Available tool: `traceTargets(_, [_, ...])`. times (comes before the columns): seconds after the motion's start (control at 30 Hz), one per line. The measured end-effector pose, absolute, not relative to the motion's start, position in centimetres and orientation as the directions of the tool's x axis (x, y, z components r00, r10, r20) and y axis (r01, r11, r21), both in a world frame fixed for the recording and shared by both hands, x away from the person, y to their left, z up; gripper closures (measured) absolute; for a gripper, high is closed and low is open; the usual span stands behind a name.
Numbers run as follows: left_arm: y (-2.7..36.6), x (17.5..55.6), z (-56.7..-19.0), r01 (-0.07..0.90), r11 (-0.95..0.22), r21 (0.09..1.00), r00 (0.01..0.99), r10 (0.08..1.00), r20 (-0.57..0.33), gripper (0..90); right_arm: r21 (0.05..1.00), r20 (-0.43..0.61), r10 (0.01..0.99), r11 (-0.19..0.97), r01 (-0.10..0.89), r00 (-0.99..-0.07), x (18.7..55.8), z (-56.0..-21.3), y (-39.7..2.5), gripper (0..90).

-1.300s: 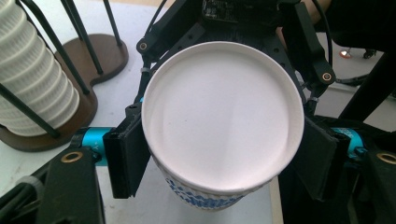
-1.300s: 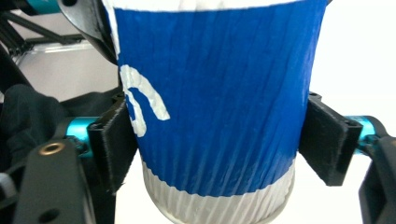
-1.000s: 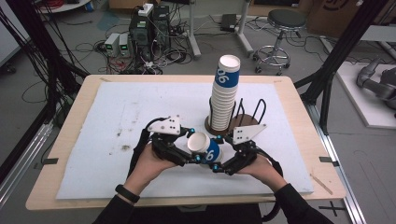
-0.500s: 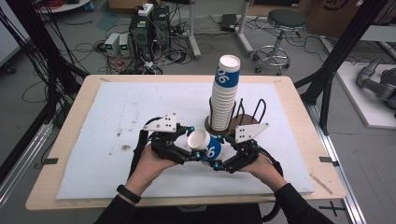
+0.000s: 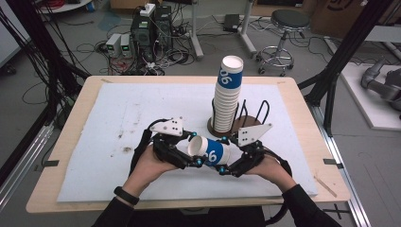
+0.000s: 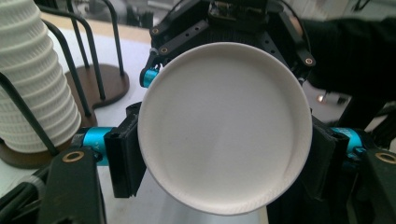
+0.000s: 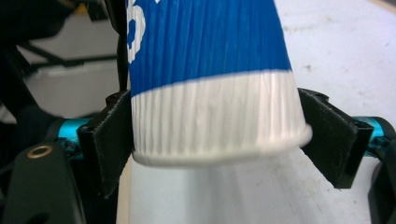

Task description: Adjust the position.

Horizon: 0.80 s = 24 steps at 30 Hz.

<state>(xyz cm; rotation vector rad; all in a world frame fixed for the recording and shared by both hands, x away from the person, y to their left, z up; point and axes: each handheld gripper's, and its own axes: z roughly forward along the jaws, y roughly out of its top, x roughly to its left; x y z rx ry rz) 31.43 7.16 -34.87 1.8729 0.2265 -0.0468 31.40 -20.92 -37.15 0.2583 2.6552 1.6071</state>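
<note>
- Lying on its side between the two grippers, a blue-and-white paper cup (image 5: 211, 150) is held above the white mat (image 5: 118, 118) that covers the tabletop (image 5: 85, 90), near the person's edge.
- The left gripper (image 5: 189, 158) has its jaws clamped on the cup's rim end; in the left gripper view the cup's round white mouth (image 6: 225, 127) faces the camera, with a black pad pressed against each side.
- The right gripper (image 5: 226, 168) has its jaws closed on the cup's other end; in the right gripper view the ribbed white band (image 7: 212, 119) of the cup sits between the two pads, both touching it.
- Just behind the held cup, a tall stack of cups (image 5: 227, 97) stands upright in a wire holder (image 5: 253, 113) on a round dark base, with the topmost cup blue-banded like the held one.
- The stack is close to the right gripper's grey plate (image 5: 254, 134), so it crowds the space directly beyond the hands.
- A few dark smudges (image 5: 124, 149) mark the mat to the left of the left hand (image 5: 149, 165).
- Beyond the tabletop, the floor carries computer boxes and tangled cables (image 5: 142, 38), and a round stool (image 5: 289, 21) stands farther right, all well apart from the cup.
</note>
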Motion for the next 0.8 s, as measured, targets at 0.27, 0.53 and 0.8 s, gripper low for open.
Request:
traceTargets(0.27, [7.74,31.66,-35.52,0.190,-0.141,0.972,0.976,0.136,-0.171,28.9,0.936,0.151,0.194,0.287,0.203,-0.969,31.70,-37.14,-21.70,15.0])
traceTargets(0.53, [7.80,31.84,-35.62,0.215,-0.175,0.961,0.973,0.127,-0.195,28.6,0.936,0.140,0.178,0.296,0.189,-0.974,31.67,-37.15,-21.57,19.1])
traceTargets(0.8, [7.18,31.70,-35.17,0.207,-0.363,0.908,0.975,0.155,-0.160,26.3,0.910,0.056,0.174,0.397,0.122,-0.983,31.51,-36.64,-21.45,21.9])
